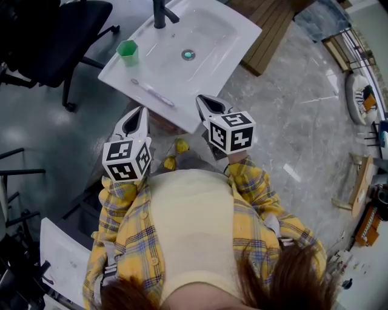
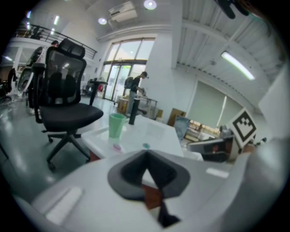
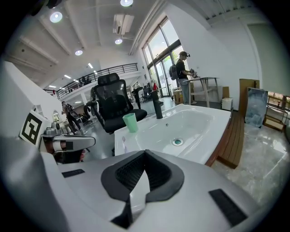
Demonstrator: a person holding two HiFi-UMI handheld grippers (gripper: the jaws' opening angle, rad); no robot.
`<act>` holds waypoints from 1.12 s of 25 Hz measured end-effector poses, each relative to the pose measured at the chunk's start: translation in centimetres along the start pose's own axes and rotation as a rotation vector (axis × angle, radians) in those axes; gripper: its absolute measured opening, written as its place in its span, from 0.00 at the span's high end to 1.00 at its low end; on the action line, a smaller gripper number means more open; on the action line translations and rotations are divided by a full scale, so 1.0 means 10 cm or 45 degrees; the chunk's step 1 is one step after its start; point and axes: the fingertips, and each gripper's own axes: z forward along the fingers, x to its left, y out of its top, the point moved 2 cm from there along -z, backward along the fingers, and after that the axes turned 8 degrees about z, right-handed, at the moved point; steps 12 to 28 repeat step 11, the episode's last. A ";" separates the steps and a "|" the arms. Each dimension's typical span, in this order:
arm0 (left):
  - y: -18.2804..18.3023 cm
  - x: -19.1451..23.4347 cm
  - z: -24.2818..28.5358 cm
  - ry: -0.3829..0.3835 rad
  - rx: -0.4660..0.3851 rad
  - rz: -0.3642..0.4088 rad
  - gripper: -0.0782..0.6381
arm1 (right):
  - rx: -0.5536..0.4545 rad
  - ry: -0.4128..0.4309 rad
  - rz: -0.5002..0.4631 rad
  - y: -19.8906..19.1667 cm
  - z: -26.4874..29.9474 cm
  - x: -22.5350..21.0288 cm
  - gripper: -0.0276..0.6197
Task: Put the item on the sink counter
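A white sink point(image 1: 209, 45) with a black faucet point(image 1: 160, 13) stands ahead of me. On its left counter stands a green cup point(image 1: 128, 52), and a thin toothbrush point(image 1: 153, 94) lies flat near the front edge. My left gripper point(image 1: 136, 120) hovers just short of the sink's front edge, jaws shut and empty. My right gripper point(image 1: 210, 105) is over the front right corner, also shut on nothing. In the left gripper view the cup point(image 2: 116, 125) and the sink top point(image 2: 149, 133) lie beyond the closed jaws point(image 2: 146, 156). The right gripper view shows the closed jaws point(image 3: 145, 154), the basin point(image 3: 181, 129) and the cup point(image 3: 130, 122).
A black office chair point(image 1: 57, 27) stands left of the sink. A wooden platform point(image 1: 273, 30) lies behind it to the right. The floor is grey tile. A person stands at a far table point(image 3: 183, 77).
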 end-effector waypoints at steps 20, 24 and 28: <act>-0.01 -0.01 0.00 0.003 0.000 -0.008 0.88 | 0.005 0.009 -0.010 0.00 0.01 0.00 0.94; -0.01 -0.01 0.00 0.003 0.000 -0.008 0.88 | 0.005 0.009 -0.010 0.00 0.01 0.00 0.94; -0.01 -0.01 0.00 0.003 0.000 -0.008 0.88 | 0.005 0.009 -0.010 0.00 0.01 0.00 0.94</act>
